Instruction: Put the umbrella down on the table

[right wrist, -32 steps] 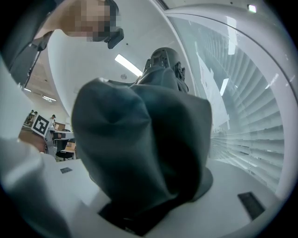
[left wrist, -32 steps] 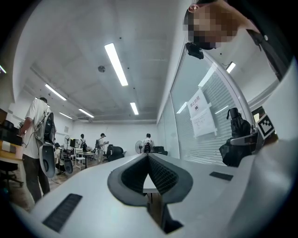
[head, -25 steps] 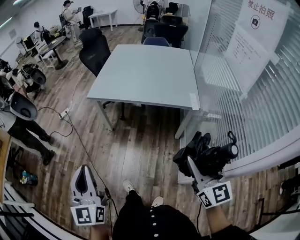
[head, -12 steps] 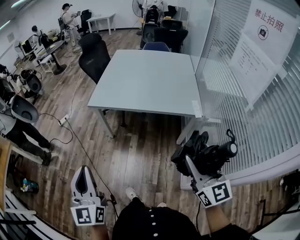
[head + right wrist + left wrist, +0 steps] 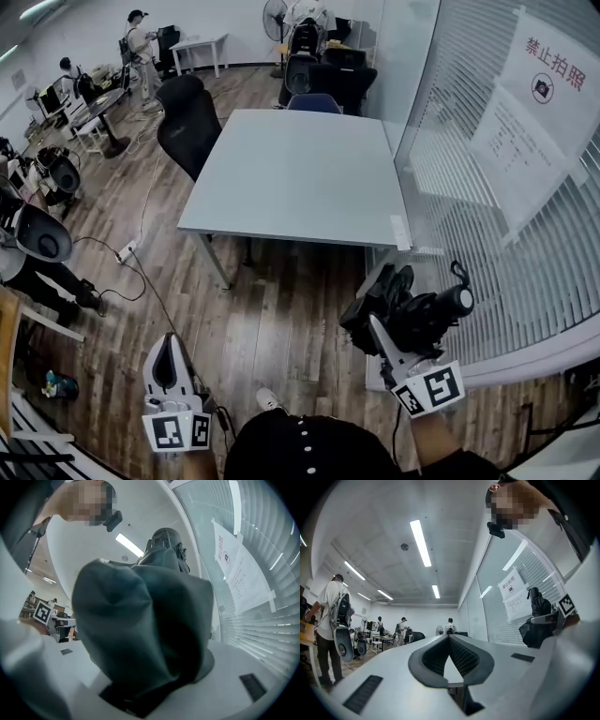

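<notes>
In the head view, the folded dark umbrella sits in the lower right of the frame. It is held above the wooden floor, just beside the glass wall with blinds. It is well apart from the pale worktop, which fills the upper middle of the frame and is bare apart from a small strip near its right edge. The right gripper has its jaws standing wide and clamped on the umbrella. In the right gripper view the bunched fabric fills the whole space between them, and the umbrella's end rises toward the upper middle. The left gripper is in the lower left of the head view, over the floor. In its own view the jaws meet at the tips and hold nothing. A black office chair stands at the worktop's left side.
</notes>
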Demonstrator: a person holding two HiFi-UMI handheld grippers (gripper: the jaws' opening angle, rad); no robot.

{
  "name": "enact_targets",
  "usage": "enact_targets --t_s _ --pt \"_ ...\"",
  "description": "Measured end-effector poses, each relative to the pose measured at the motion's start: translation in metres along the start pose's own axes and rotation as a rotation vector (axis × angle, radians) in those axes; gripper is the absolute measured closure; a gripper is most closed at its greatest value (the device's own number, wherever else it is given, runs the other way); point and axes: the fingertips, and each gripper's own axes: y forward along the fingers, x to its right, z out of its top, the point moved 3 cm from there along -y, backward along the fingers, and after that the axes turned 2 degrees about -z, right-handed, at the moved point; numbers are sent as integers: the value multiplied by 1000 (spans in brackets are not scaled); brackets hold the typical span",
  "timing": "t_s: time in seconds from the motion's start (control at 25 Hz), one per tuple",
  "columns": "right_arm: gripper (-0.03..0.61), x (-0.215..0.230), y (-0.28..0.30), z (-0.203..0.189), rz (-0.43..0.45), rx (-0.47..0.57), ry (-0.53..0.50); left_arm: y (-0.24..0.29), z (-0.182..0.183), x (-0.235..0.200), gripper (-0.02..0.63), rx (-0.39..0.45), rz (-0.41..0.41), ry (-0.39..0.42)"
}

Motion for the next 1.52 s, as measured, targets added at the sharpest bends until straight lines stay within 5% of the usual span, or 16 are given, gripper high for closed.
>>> enact_targets --t_s 0.84,1.52 --pt "285 -67 85 -12 -53 -12 -16 37 -15 -107 603 -8 -55 -3" --pt "285 -68 140 -32 -43 -27 -6 65 -34 -134 603 -49 -13 -10"
